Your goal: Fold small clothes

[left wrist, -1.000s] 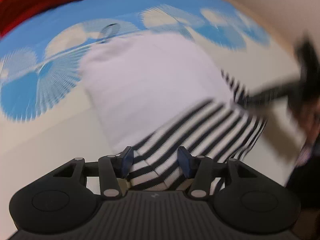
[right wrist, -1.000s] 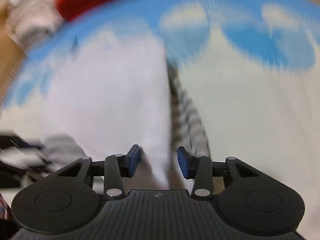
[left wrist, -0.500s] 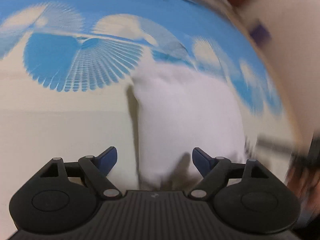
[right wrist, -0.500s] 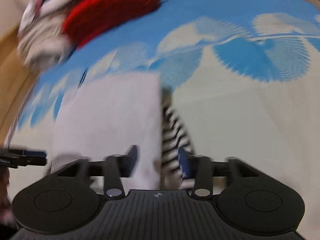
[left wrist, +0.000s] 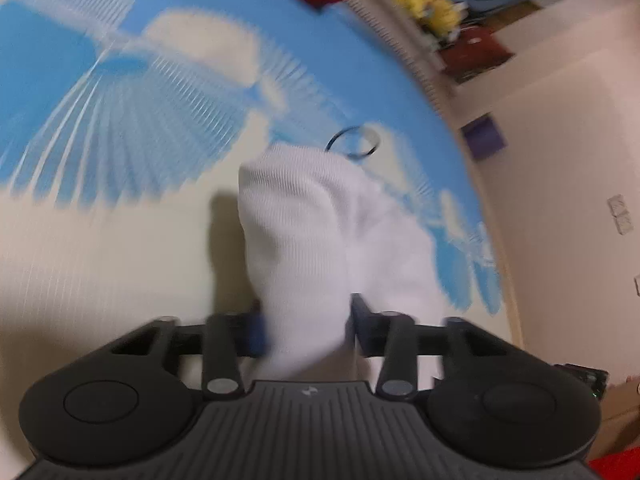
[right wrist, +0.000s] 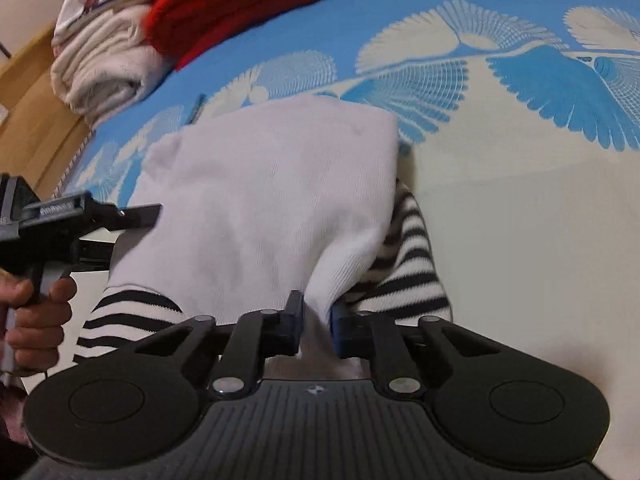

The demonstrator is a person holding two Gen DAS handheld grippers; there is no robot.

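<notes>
Sock [right wrist: 272, 200] on cloth [right wrist: 520, 220], folded clothes [right wrist: 160, 40] behind.

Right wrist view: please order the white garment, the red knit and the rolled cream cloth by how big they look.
1. white garment, clearly largest, though nearest the camera
2. red knit
3. rolled cream cloth, close to the red knit; partly cut off, so uncertain

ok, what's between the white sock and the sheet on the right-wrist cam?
A black-and-white striped sock, lying under the white sock and poking out along its right side and lower left, on the blue-patterned sheet. The right wrist view shows it.
</notes>
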